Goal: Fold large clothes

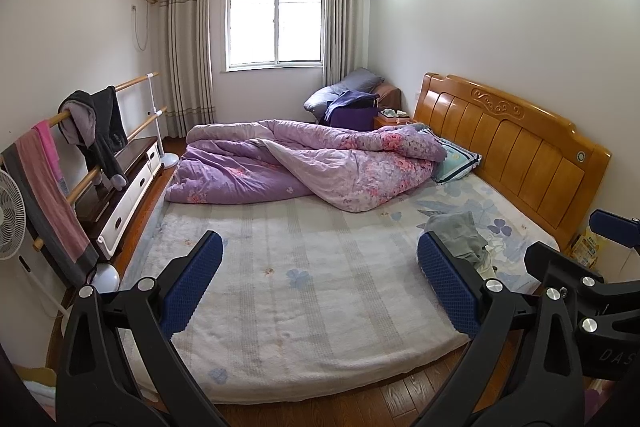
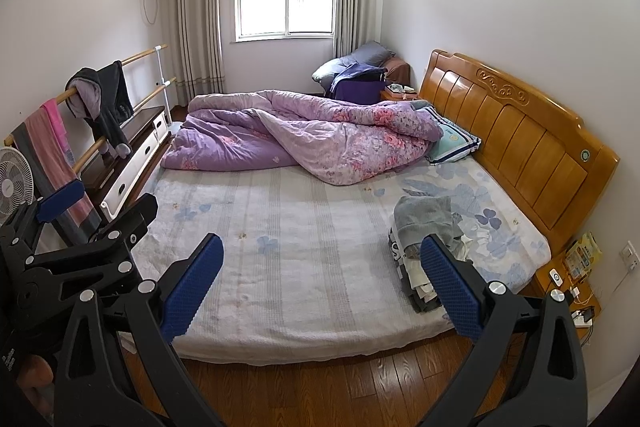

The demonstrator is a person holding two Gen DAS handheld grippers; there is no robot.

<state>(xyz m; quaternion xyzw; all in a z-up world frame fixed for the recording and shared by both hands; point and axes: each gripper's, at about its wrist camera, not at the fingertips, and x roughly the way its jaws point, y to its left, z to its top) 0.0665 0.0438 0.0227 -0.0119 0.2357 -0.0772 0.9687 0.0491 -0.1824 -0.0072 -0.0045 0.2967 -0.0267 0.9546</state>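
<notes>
Both jaws wide apart, empty: left gripper [image 1: 320,283], right gripper [image 2: 322,287]. Clothes pile [image 2: 428,227] lower right on bed [image 2: 280,247]: likely soft, light, floppy. Pinch top grey piece at edge or corner.

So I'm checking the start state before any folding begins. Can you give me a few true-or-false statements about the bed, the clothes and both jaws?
1. Both the left gripper and right gripper have open, empty jaws. True.
2. The pile of clothes lies on the floor. False: it lies on the bed, near the headboard.
3. The purple quilt is spread flat. False: it is bunched on the bed's far side.
4. Garments hang on the wooden rails. True.
</notes>
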